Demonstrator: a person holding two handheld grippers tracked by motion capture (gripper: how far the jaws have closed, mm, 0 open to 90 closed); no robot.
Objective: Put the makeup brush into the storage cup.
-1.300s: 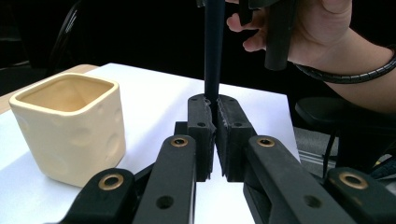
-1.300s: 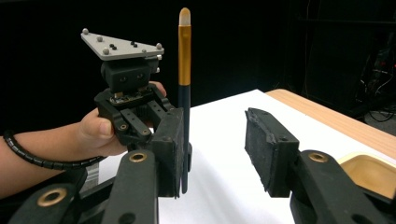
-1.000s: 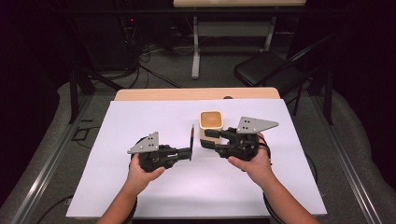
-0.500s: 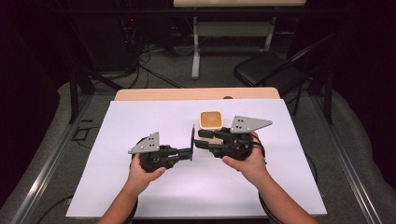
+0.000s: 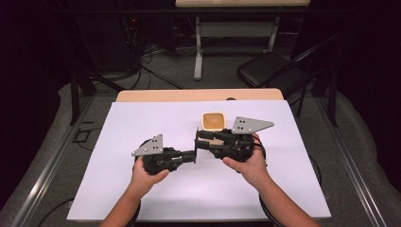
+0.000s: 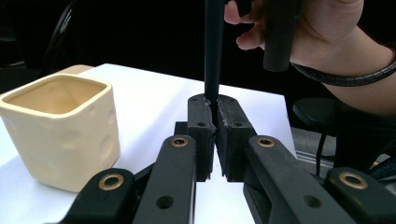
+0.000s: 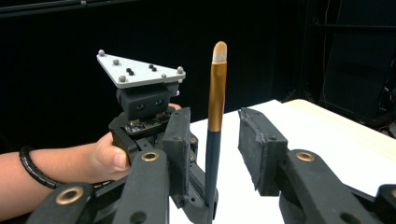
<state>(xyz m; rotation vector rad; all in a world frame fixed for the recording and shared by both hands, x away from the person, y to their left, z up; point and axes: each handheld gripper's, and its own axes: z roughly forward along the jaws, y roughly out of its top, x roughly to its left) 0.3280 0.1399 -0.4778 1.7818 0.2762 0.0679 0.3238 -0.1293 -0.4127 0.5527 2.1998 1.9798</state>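
White table [image 5: 142, 123]; brush [image 7: 215, 116] in left claw [image 6: 215, 135]

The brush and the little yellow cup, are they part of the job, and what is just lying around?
In the job:
makeup brush, clamped upright in the left hand-held gripper
right hand-held gripper, jaws either side of it
square cream cup

Lying about:
black chair
floor cables
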